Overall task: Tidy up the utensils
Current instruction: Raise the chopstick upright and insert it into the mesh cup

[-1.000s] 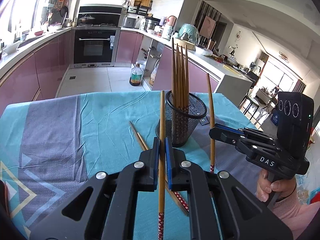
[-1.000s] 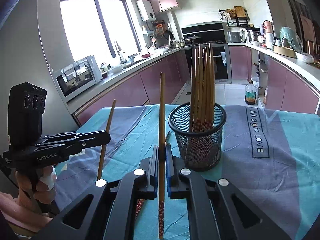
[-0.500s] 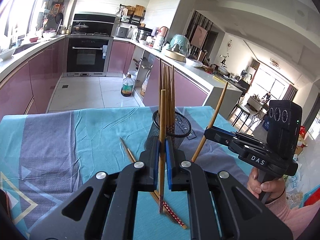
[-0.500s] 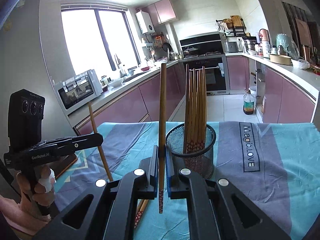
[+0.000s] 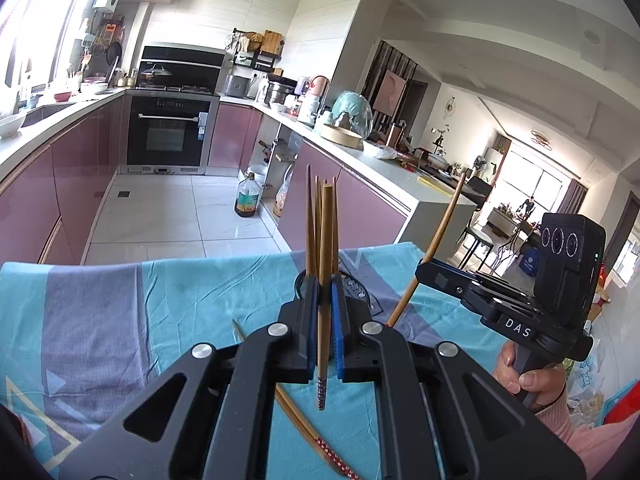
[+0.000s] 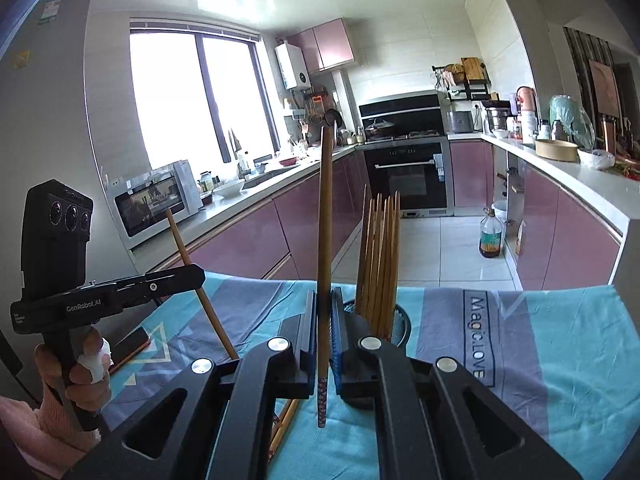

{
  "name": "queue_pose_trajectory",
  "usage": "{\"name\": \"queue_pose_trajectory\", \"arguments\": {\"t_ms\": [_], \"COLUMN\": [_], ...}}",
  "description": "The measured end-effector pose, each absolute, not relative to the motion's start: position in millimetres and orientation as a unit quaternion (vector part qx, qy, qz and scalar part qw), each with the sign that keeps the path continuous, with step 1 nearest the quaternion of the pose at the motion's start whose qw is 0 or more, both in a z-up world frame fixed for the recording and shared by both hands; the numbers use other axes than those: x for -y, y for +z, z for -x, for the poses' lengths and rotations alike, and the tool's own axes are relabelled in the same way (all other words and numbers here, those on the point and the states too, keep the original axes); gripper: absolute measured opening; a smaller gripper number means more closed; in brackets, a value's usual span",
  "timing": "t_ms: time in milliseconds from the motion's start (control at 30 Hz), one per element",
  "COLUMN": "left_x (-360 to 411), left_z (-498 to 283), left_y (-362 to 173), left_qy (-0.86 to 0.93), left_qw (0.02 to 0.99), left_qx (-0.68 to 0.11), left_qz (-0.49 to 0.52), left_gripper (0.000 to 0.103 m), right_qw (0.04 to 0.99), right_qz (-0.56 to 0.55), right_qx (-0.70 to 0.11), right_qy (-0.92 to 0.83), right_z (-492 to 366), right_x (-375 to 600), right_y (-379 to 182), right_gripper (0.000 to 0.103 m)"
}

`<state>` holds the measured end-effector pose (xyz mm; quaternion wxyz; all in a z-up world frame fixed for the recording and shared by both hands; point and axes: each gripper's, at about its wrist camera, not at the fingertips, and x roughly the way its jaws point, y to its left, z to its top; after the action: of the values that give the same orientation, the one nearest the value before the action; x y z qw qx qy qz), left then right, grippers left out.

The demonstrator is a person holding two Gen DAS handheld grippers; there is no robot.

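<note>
Mesh holder (image 6: pixel 400 322) stands just past both my grippers on the blue cloth (image 5: pixel 180 312), a bundle of chopsticks (image 6: pixel 380 264) upright inside. Left gripper (image 5: pixel 325 316) clamps one chopstick (image 5: pixel 326 240) upright; right gripper (image 6: pixel 325 332) clamps another (image 6: pixel 325 220), equally near. Two loose chopsticks (image 5: pixel 316 436) lie nearer me than the holder.

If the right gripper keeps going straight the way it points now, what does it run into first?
Most likely the mesh cup with its upright bundle of chopsticks, just ahead and slightly right of the right gripper, which is shut on one chopstick. Depth is hard to judge here.
</note>
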<state>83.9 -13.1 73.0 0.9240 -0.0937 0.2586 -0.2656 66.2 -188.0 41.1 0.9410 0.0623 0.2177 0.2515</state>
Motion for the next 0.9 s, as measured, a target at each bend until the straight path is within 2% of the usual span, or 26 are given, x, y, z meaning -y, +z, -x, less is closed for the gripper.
{"name": "queue_pose_trajectory", "arguments": {"t_ms": [533,900], "left_x": [21.7,41.5], "left_z": [-106.2,-110.4], "left_y": [120.5,136.8], "left_qy": [-0.273,-0.265], "left_qw": [0.934,0.943], "left_qx": [-0.21,-0.19], "left_qz": [0.093,0.072], "left_gripper": [0.007,0.007], "right_qw": [0.954,0.957], "right_qz": [-0.051,-0.048], "right_qx": [-0.17,-0.176], "right_qy": [0.243,0.227], "right_z": [-84.1,-103.8], "right_x": [194.8,192.5], "right_y": [78.4,73.6], "right_gripper": [0.005,0.005]}}
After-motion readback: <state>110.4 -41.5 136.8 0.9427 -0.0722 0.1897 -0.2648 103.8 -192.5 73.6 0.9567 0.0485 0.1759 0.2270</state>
